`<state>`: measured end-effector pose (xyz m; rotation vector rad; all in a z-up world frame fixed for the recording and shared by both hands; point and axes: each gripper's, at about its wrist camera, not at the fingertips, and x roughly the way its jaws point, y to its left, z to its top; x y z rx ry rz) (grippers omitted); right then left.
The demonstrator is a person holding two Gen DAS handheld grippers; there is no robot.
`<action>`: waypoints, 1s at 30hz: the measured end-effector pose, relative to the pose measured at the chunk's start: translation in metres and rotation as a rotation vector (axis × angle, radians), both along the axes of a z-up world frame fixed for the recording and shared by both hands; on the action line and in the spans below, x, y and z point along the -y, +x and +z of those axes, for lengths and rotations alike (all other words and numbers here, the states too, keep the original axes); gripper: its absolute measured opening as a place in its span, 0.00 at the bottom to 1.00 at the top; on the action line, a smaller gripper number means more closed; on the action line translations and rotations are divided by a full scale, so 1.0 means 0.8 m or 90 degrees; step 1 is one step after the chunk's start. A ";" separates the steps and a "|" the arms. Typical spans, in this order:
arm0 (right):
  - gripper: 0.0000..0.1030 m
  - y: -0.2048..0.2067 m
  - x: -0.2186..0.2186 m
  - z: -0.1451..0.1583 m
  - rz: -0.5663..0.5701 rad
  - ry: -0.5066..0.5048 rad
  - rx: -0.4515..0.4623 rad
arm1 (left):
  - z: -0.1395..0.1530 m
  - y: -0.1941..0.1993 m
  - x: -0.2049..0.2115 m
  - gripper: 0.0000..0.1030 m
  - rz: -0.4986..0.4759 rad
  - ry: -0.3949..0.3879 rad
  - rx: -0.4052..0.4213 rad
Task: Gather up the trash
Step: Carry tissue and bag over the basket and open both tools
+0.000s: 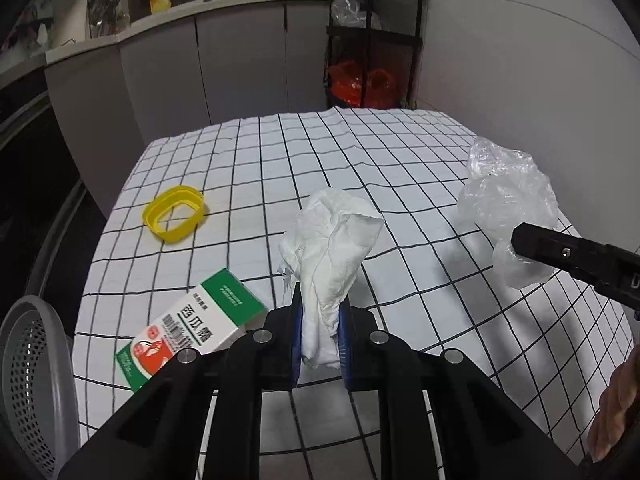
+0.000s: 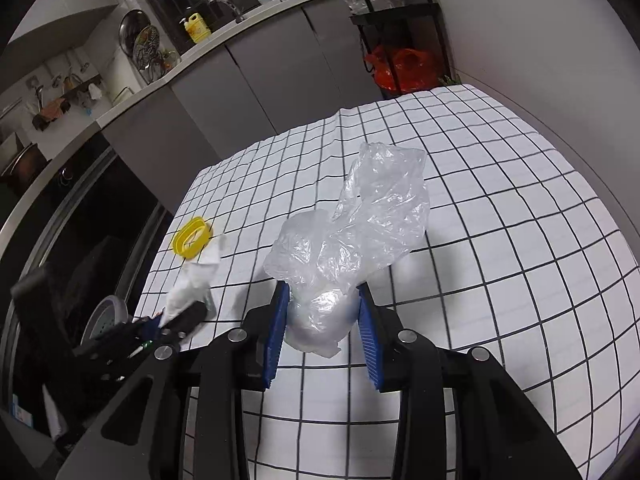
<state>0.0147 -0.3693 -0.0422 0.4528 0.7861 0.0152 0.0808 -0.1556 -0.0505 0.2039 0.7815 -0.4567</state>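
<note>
Left gripper (image 1: 320,312): blue-padded fingers (image 1: 297,320) clamped on a crumpled white paper tissue wad (image 1: 332,240), wad sticks up out of the grip, lifted clear of the tabletop. Right gripper (image 2: 322,312): blue fingers (image 2: 278,320) pinching a crumpled clear plastic bag (image 2: 352,232) at its lower bunch, rest of the bag puffs upward, also off the surface. So 2 trash items in hand, 1 per gripper.

Just beside the left gripper, down-left: grey perforated plastic basket (image 1: 32,368), only its rim and wall in view at the tabletop's edge, likely the trash bin. Near it on the tabletop lies a green-and-white cardboard carton with red print (image 1: 188,328), flat, untouched. Further out to the left, a yellow oval plastic ring lid (image 1: 176,214), alone on the cloth, well apart from the carton. All on a white tablecloth with black grid lines (image 1: 400,168).

Far: grey kitchen cabinets, yellow bottle on the counter, black rack with red bags.

Step, judged: pick done for both, carry-to-bin in hand. Next move calls for swinging the left gripper over the basket and parting its fingers above the opening, then the right. The light bag may cling to the pads. Carton and yellow lid remain to collect.
</note>
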 end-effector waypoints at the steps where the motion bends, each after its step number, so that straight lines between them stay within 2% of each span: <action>1: 0.32 -0.001 -0.005 0.002 0.004 -0.003 0.003 | 0.006 -0.005 -0.007 0.15 0.002 -0.003 0.007; 9: 0.32 0.001 -0.076 0.024 0.074 -0.031 0.035 | 0.047 -0.014 -0.103 0.15 0.067 -0.031 0.044; 12: 0.32 0.007 -0.118 0.033 0.118 -0.025 0.044 | 0.061 -0.019 -0.161 0.15 0.116 -0.037 0.050; 17: 0.32 0.020 -0.217 0.053 0.213 -0.039 0.064 | 0.078 -0.018 -0.276 0.15 0.220 -0.019 0.061; 21: 0.32 0.030 -0.288 0.058 0.267 -0.022 0.076 | 0.079 -0.019 -0.343 0.15 0.295 0.003 0.075; 27: 0.32 0.045 -0.378 0.056 0.340 -0.022 0.069 | 0.057 -0.013 -0.427 0.15 0.383 -0.027 0.042; 30: 0.32 0.048 -0.413 0.053 0.372 -0.039 0.065 | 0.050 -0.013 -0.445 0.15 0.398 -0.028 0.040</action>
